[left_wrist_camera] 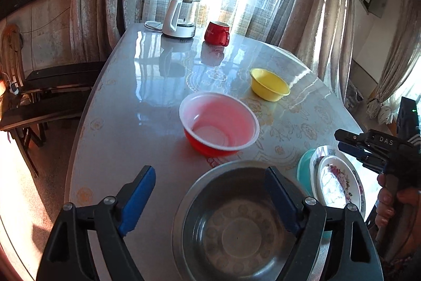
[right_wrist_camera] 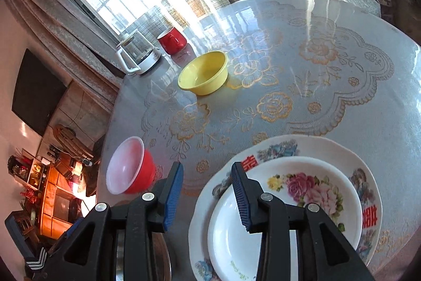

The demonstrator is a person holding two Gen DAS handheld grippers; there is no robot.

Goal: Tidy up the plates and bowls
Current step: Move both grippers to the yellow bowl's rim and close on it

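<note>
My left gripper stands open above the table, and its pads touch nothing. A steel bowl rests just below its right finger. Beyond it stand a red bowl with a white inside and a yellow bowl. My right gripper is open over the left edge of a plate stack, with nothing between its pads. A small floral plate lies on a large floral plate. The left wrist view shows that stack on a teal plate, with the right gripper above it.
A red mug and a glass kettle stand at the far end of the table by the curtained window. The glossy round table has a lace-pattern cover. A dark chair stands to the left.
</note>
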